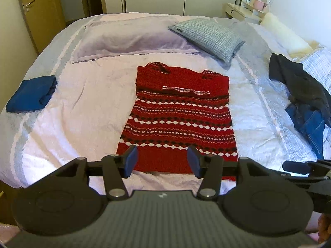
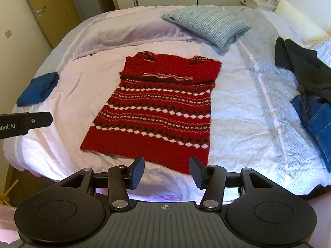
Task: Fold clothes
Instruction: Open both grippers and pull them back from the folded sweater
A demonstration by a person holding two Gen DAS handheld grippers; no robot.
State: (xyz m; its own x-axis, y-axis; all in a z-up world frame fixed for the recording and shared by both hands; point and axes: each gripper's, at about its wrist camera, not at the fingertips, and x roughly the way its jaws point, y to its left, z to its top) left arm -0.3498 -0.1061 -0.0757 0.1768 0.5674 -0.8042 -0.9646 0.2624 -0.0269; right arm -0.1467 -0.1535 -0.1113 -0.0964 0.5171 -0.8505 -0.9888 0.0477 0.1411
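Observation:
A red knitted sweater (image 1: 180,115) (image 2: 157,111) with white and black diamond bands lies flat in the middle of the bed, its sleeves folded in across the chest. My left gripper (image 1: 162,160) hovers open above the sweater's near hem, with nothing between its blue pads. My right gripper (image 2: 166,170) is open too, just above the hem's near right corner and holding nothing. Part of the left gripper (image 2: 26,122) shows at the left edge of the right wrist view. Part of the right gripper (image 1: 304,169) shows at the right edge of the left wrist view.
A folded blue garment (image 1: 31,96) (image 2: 38,88) lies at the bed's left edge. A dark garment (image 1: 300,82) (image 2: 306,72) and blue jeans (image 1: 310,124) (image 2: 316,119) are heaped on the right. A lilac pillow (image 1: 128,37) and a checked pillow (image 1: 211,37) lie beyond the sweater.

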